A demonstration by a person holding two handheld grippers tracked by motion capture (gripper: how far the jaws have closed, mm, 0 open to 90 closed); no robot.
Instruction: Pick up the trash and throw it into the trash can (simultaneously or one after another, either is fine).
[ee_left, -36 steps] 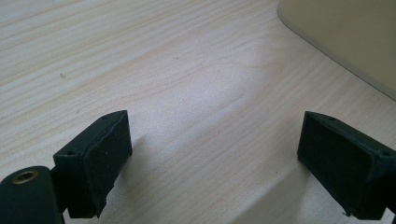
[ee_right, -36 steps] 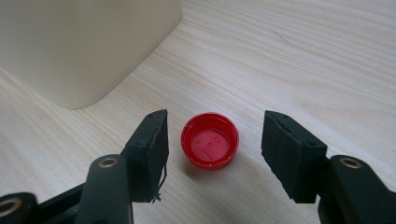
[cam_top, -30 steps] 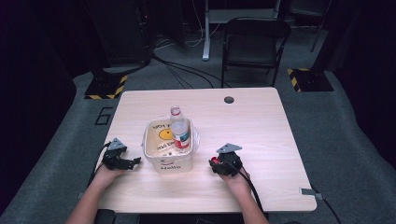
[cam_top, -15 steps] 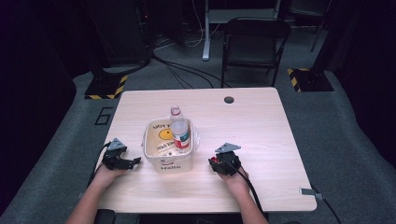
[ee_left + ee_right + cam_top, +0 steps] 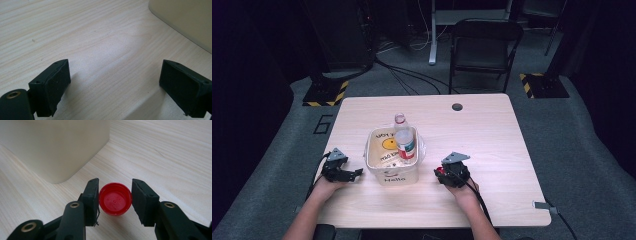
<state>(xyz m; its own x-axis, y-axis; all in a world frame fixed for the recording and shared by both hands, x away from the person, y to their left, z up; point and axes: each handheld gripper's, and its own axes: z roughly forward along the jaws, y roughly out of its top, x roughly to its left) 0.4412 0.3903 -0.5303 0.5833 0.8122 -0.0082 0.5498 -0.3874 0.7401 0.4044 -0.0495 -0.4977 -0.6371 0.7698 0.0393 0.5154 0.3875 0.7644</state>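
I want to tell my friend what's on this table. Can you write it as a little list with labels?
table: light wood, seen from the high view
container: cream tub with "Hello" on its front
inside the tub: clear bottle, upright, no cap on it
red cap: bottle cap lying on the table beside the tub
right tool: jaws closed on the red cap, one on each side
left tool: jaws wide apart over bare wood, holding nothing
behind the table: black folding chair
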